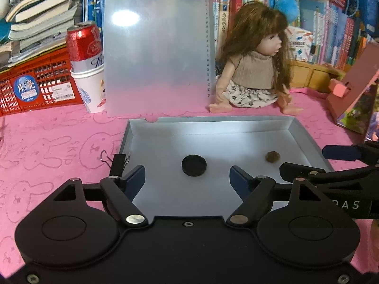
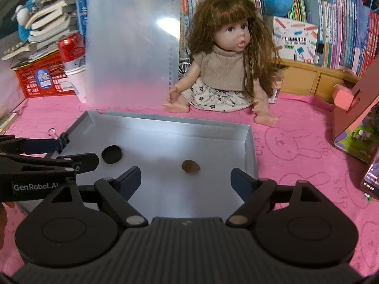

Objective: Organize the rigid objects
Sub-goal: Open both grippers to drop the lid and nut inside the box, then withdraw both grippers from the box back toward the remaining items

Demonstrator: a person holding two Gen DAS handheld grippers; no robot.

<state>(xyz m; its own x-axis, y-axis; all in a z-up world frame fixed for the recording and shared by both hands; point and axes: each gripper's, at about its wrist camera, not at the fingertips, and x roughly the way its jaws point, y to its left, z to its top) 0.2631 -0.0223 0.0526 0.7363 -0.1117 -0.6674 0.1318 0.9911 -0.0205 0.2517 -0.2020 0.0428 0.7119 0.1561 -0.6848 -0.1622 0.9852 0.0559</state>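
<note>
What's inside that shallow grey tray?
Inside the grey tray lie two things apart: a black disc and a small brown lump. A black binder clip sits at its left edge. The nearest part of the floor is covered by the grippers.

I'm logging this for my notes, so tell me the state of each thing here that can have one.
left gripper: fingers open, nothing between them
right gripper: fingers open, nothing between them
grey tray: open-topped, flat on the pink cloth
black disc: lying flat in the tray
brown lump: resting loose in the tray
binder clip: at the tray's left edge
red can: upright in a paper cup
doll: sitting upright
</note>
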